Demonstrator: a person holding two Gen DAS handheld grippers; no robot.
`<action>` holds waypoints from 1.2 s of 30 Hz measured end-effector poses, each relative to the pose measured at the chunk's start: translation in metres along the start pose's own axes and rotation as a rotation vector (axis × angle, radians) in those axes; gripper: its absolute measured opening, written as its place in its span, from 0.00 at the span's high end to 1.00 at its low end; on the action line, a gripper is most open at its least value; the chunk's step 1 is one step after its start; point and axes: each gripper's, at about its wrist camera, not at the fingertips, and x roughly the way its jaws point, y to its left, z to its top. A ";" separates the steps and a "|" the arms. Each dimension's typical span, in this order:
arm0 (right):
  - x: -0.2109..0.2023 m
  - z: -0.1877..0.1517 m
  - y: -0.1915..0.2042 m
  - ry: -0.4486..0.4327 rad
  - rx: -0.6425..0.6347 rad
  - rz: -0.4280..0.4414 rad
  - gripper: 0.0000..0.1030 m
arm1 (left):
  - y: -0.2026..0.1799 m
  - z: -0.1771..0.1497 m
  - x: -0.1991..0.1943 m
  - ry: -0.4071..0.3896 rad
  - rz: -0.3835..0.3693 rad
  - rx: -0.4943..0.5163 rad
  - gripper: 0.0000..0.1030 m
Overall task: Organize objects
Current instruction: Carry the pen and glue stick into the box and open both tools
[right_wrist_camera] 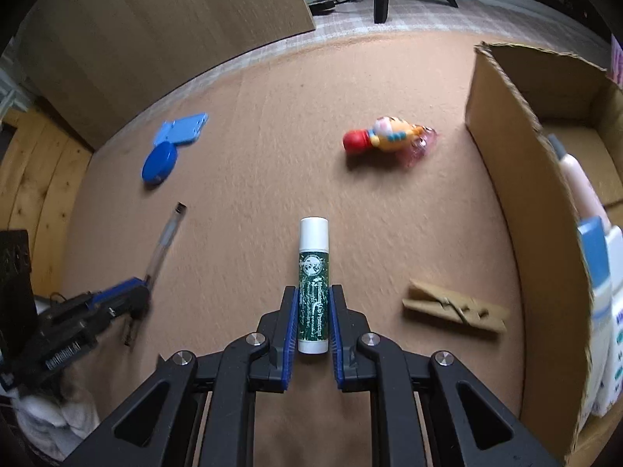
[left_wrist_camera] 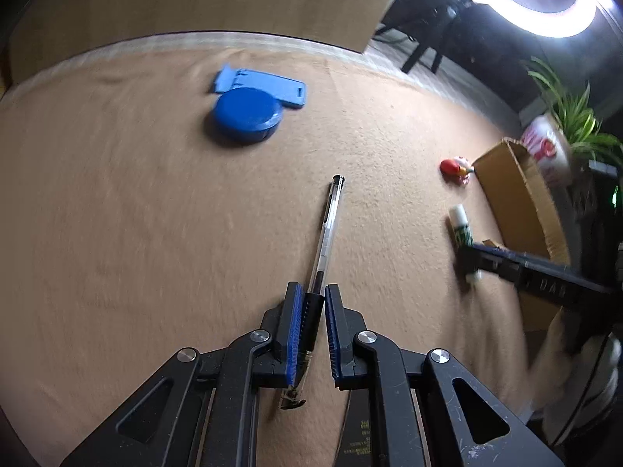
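Lip balm stick (right_wrist_camera: 312, 284), light, stiff and slick, lies on the tabletop (right_wrist_camera: 253, 155) at lower centre, clenched mid-barrel by the right tool (right_wrist_camera: 313, 321), while the left tool (left_wrist_camera: 311, 327) pinches the thin pen (left_wrist_camera: 325, 249) near its tip.

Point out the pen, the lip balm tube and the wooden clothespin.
pen (left_wrist_camera: 329, 229): left wrist view, on the clear barrel beyond the pads.
lip balm tube (right_wrist_camera: 312, 272): right wrist view, on the green label above the pads.
wooden clothespin (right_wrist_camera: 455, 309): right wrist view, on its middle near the spring.
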 end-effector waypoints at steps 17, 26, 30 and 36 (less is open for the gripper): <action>-0.120 -0.044 -0.050 -0.208 0.077 0.019 0.87 | -0.050 0.013 -0.047 -0.101 -0.082 0.038 0.88; -0.154 -0.064 -0.105 -0.273 0.151 -0.091 0.87 | -0.151 0.038 -0.033 -0.126 -0.139 0.177 0.89; -0.158 -0.064 -0.122 -0.277 0.165 -0.110 0.87 | -0.207 0.047 -0.017 -0.123 -0.148 0.259 0.89; -0.162 -0.064 -0.140 -0.282 0.171 -0.127 0.87 | -0.272 0.052 0.009 -0.097 -0.164 0.332 0.89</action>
